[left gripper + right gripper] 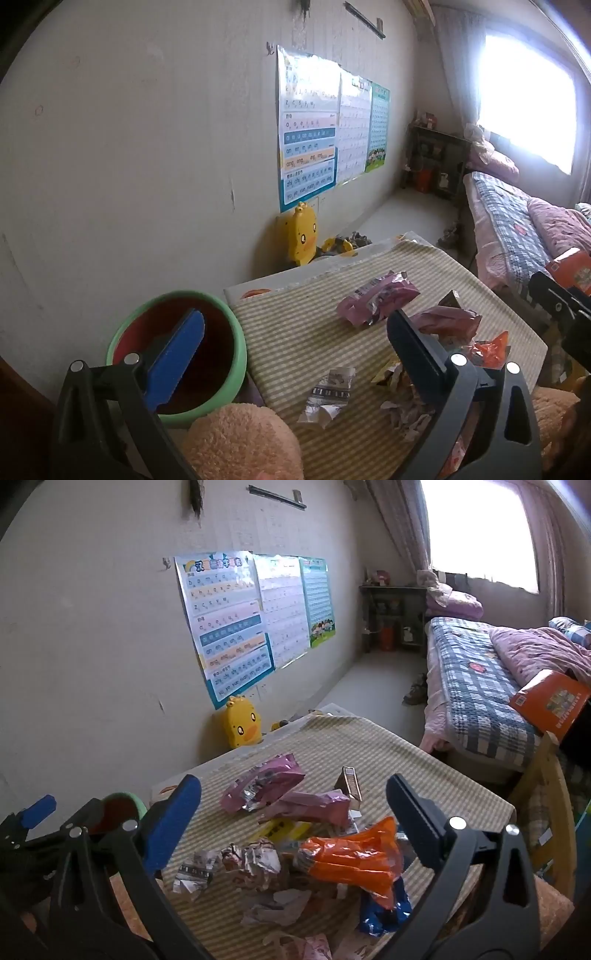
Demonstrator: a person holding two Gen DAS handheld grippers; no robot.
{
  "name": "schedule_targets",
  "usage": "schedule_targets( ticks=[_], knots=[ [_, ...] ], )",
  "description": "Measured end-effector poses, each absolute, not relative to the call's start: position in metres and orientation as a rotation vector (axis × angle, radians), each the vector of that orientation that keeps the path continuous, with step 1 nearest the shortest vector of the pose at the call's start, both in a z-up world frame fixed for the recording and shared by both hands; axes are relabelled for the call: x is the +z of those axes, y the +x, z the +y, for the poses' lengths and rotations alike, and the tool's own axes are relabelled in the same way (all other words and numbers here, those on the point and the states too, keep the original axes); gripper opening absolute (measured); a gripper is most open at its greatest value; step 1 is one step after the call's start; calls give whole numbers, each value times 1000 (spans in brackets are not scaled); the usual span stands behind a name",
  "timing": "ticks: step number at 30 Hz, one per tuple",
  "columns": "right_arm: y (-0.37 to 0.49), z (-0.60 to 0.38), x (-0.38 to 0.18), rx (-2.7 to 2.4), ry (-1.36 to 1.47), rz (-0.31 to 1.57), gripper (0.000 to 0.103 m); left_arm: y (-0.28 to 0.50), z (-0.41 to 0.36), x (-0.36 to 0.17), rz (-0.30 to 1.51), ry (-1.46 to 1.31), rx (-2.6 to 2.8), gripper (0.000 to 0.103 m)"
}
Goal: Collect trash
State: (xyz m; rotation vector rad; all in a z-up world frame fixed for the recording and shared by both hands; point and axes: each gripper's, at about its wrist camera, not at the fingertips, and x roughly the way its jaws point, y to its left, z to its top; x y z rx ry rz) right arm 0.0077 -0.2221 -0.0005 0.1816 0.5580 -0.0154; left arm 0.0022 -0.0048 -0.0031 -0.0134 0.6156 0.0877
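Note:
Snack wrappers lie on a striped cloth table (388, 753): two pink wrappers (266, 786) (314, 806), an orange wrapper (354, 856), a blue one (384, 912), crumpled silver wrappers (255, 860) and a brown carton (351, 784). The pink wrapper (376, 299) and a crumpled silver wrapper (328, 391) also show in the left wrist view. A green-rimmed bin (177, 350) stands at the table's left. My left gripper (291, 339) is open and empty, its blue finger over the bin. My right gripper (291, 805) is open and empty above the wrappers.
A plush toy (236, 443) sits at the near edge by the bin. A yellow duck toy (242, 722) leans on the wall under posters (229, 627). A bed (480, 686) with an orange book (550, 705) is at right, a wooden chair (546, 775) beside the table.

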Motion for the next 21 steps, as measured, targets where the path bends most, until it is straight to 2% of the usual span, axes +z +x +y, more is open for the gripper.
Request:
schedule_targets(
  ticks=[21],
  knots=[
    [9, -221, -5, 1, 174, 578, 99, 4, -1, -7, 627, -2, 86, 95]
  ],
)
